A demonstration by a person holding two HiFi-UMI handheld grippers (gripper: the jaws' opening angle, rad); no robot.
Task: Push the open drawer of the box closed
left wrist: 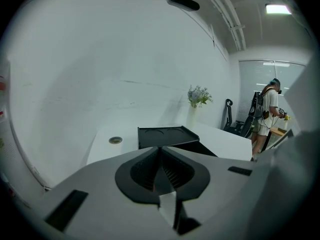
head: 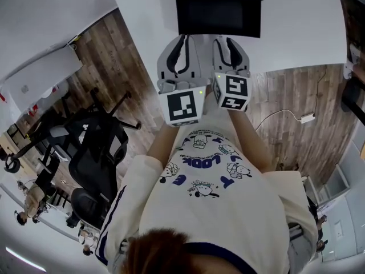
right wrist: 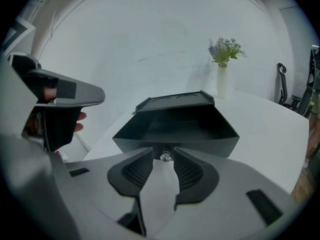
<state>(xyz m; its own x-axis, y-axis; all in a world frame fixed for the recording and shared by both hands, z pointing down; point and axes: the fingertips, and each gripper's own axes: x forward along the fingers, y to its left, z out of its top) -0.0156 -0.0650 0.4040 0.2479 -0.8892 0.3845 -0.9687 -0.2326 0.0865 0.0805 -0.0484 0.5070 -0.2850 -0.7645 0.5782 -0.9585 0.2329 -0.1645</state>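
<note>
One box: black plastic box (right wrist: 175,104) with a flat tray-like lid, standing on the white tabletop (head: 296,27) straight ahead of both grippers.
Drawer: black drawer (right wrist: 176,134) stands out toward the right gripper with its inside showing; small clear knob (right wrist: 165,157) on its front panel.
Right gripper (right wrist: 165,160): fingers spread; the knob shows in the gap at their tips, contact not discernible.
Left gripper (left wrist: 160,151): fingers pressed together, nothing between them; held just beside the right one, short of the box.
Marker cubes (head: 183,106): black-and-white square patterns, no words.
Shirt: white shirt (head: 217,198), cartoon dog prints, blue lettering "LOOK" seen upside down.
Surroundings: white vase of flowers (right wrist: 222,81) beyond the box; black office chair (head: 97,147) on wood-plank floor (head: 114,56); person standing (left wrist: 267,114) far off.
</note>
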